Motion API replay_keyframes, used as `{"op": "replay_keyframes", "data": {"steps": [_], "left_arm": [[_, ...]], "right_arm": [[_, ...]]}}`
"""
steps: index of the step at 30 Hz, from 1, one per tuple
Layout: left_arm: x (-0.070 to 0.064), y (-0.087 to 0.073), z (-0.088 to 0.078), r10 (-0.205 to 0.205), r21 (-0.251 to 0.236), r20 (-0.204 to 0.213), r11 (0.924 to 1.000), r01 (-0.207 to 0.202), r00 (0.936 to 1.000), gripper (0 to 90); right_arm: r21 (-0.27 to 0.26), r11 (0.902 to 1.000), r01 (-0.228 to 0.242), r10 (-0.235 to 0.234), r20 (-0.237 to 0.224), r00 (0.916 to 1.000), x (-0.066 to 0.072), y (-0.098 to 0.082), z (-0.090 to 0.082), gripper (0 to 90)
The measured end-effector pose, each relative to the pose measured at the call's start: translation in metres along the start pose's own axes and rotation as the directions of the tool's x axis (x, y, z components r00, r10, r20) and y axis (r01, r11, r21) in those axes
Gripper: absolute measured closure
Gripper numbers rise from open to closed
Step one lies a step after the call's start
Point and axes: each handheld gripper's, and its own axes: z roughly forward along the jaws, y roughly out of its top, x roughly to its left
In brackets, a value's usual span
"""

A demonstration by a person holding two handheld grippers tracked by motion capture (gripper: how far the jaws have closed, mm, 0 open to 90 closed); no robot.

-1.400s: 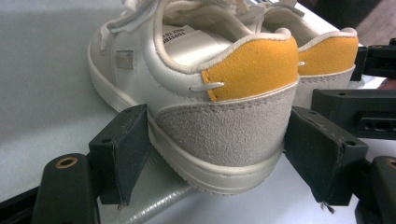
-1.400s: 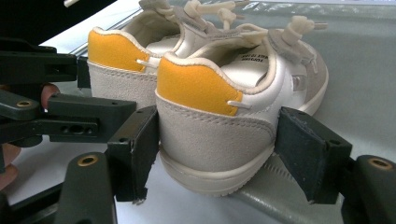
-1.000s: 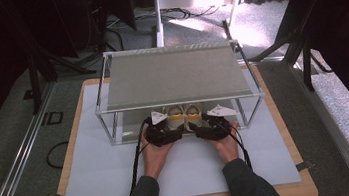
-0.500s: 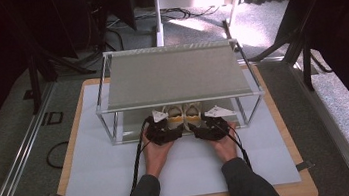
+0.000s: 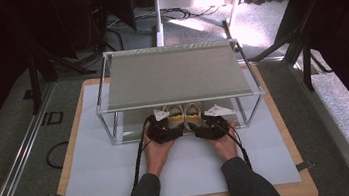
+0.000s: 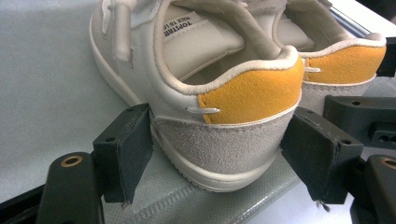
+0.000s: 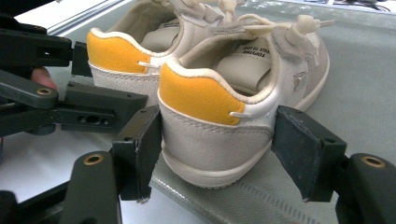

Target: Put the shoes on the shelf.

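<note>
A pair of small white sneakers with yellow heel tabs sits side by side on the lower shelf of a two-tier metal rack [image 5: 174,74], heels facing the person and toes pointing away toward the back of the rack. The left shoe [image 6: 201,84] and the right shoe [image 7: 233,102] lie with their long axes running straight away from the grippers, so each heel is the nearest part to the hand on its own side. The left gripper [image 6: 219,154] has its two black jaws standing either side of the left shoe's grey heel; one jaw looks to be touching the sidewall, while the other stands just beside it, so the jaws are open about a heel's width and not clearly clamped. The right gripper [image 7: 217,156] brackets the right shoe's heel the same way, one jaw against the side and the other just apart from it. From above, both grippers sit close together at the front edge of the lower shelf, under the upper shelf. The coming move likely turns on closing squarely across each heel and drawing the shoes straight back, along their length, toward the person.
</note>
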Motion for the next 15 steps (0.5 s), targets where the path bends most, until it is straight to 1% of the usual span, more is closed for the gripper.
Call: {"op": "replay_keyframes", "data": {"steps": [5,9,10,11,12,13,14,15], "left_arm": [[0.002,0.000,-0.001,0.002,0.003,0.015,1.0000,-0.002,0.9999,25.3],[0.002,-0.002,-0.005,0.008,-0.004,0.013,1.0000,-0.008,0.9999,25.3],[0.002,-0.003,-0.008,0.013,-0.007,0.009,0.9999,-0.013,0.9999,25.3],[0.002,-0.003,-0.008,0.013,-0.007,0.009,0.9999,-0.013,0.9999,25.3],[0.003,-0.004,-0.012,0.011,-0.008,0.009,0.9999,-0.011,0.9999,25.3],[0.003,-0.004,-0.012,0.011,-0.008,0.009,0.9999,-0.011,0.9999,25.3],[0.002,-0.004,-0.015,0.011,-0.018,0.010,0.9998,-0.011,0.9999,25.3],[0.002,-0.005,-0.018,0.019,-0.021,0.009,0.9996,-0.019,0.9998,25.3]], "right_arm": [[-0.002,1.0000,-0.005,0.005,-0.005,1.0000,-0.001,0.000,0.000,32.9],[-0.005,0.9999,-0.011,0.011,-0.007,0.9999,-0.001,0.000,-0.001,32.0],[-0.014,0.9998,-0.011,0.011,0.002,0.9999,-0.002,0.000,-0.005,30.4],[-0.014,0.9998,-0.011,0.011,0.002,0.9999,-0.002,0.000,-0.005,30.4],[-0.026,0.9997,0.002,-0.002,0.001,1.0000,-0.002,0.001,-0.010,30.4],[-0.026,0.9997,0.002,-0.002,0.001,1.0000,-0.002,0.001,-0.010,30.4],[-0.030,0.9995,0.000,0.000,0.000,1.0000,-0.002,0.001,-0.012,30.4],[-0.029,0.9996,-0.006,0.006,0.001,1.0000,-0.001,0.001,-0.016,30.4]]}}
